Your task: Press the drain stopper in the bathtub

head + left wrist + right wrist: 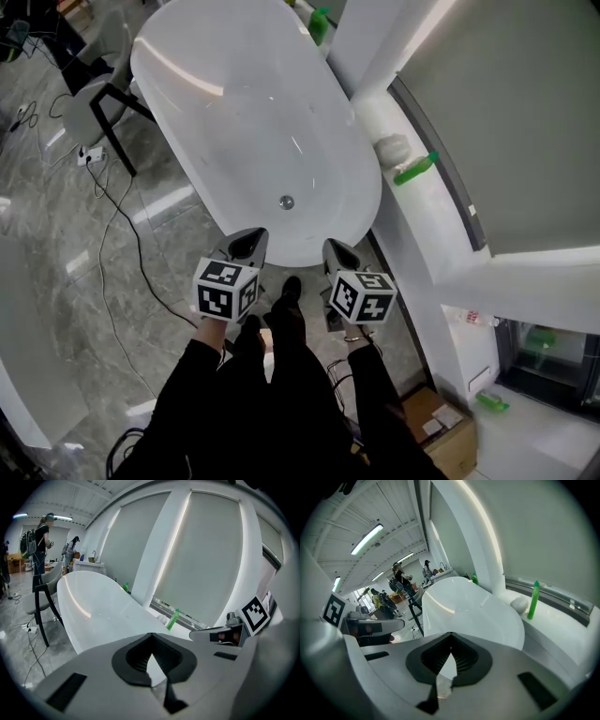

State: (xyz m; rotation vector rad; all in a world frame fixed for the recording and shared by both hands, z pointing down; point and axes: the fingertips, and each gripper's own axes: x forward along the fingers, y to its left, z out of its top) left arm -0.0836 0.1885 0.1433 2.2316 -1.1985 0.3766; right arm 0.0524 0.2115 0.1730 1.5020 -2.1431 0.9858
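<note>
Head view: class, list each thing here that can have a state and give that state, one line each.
Bathtub: empty, no water.
Drain stopper: untouched; up or down cannot be told.
Left gripper: shut, empty, at the near end.
Right gripper: shut, empty, beside the left.
Green bottle: upright on the sill.

I see bathtub (234,103) interior open down to drain stopper (287,202); chair (98,103) just beside bathtub's left side, green bottle (415,170) on ledge (412,202) right of bathtub.
</note>
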